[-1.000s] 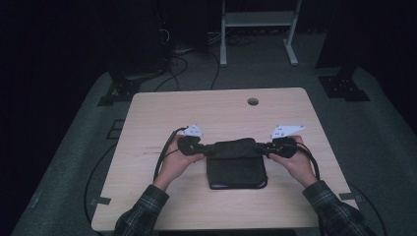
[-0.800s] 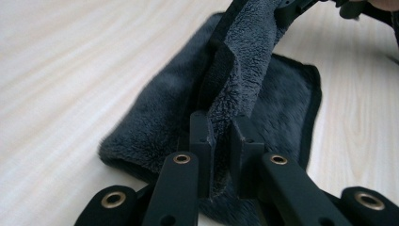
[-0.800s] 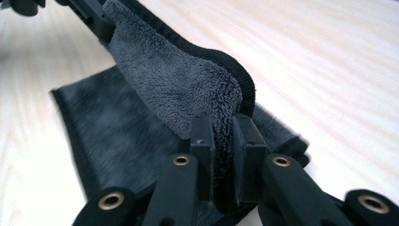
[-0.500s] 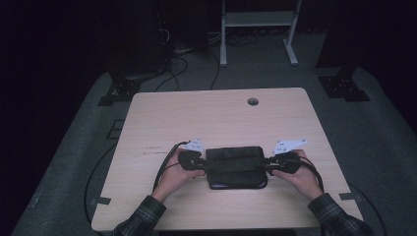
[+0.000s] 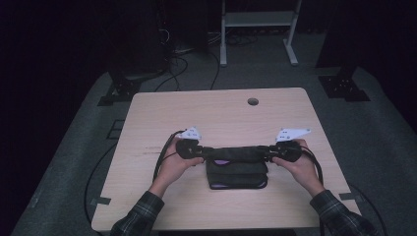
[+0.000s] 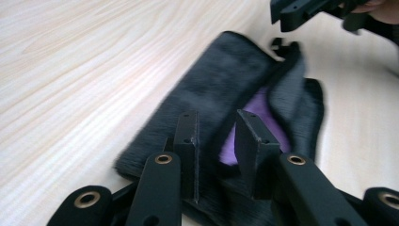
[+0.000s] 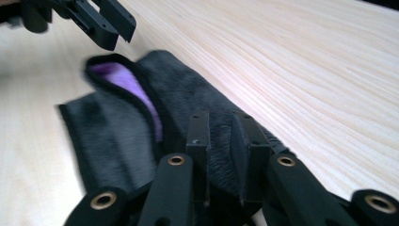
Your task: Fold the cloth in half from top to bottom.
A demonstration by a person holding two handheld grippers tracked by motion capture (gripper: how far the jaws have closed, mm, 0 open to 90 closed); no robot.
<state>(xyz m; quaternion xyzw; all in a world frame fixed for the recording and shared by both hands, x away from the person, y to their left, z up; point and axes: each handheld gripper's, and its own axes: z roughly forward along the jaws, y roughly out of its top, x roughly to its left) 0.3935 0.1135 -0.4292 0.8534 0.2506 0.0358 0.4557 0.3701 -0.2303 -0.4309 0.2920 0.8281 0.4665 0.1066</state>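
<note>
A dark fuzzy cloth (image 5: 237,167) with a purple lining lies folded at the lower middle of the high view, on the near half of the bench (image 5: 216,113). Its top fold is raised like a roll between both tools. The left hand-held gripper (image 5: 204,151) is grasping the cloth's left end and the right hand-held gripper (image 5: 268,151) its right end, and their jaws have just been closing. Bare wood spreads toward the upper frame; the bench's near edge is close below.

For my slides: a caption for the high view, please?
Two hand-held claws, left and right, grip opposite ends of a folded black cloth on a wooden table.
</note>
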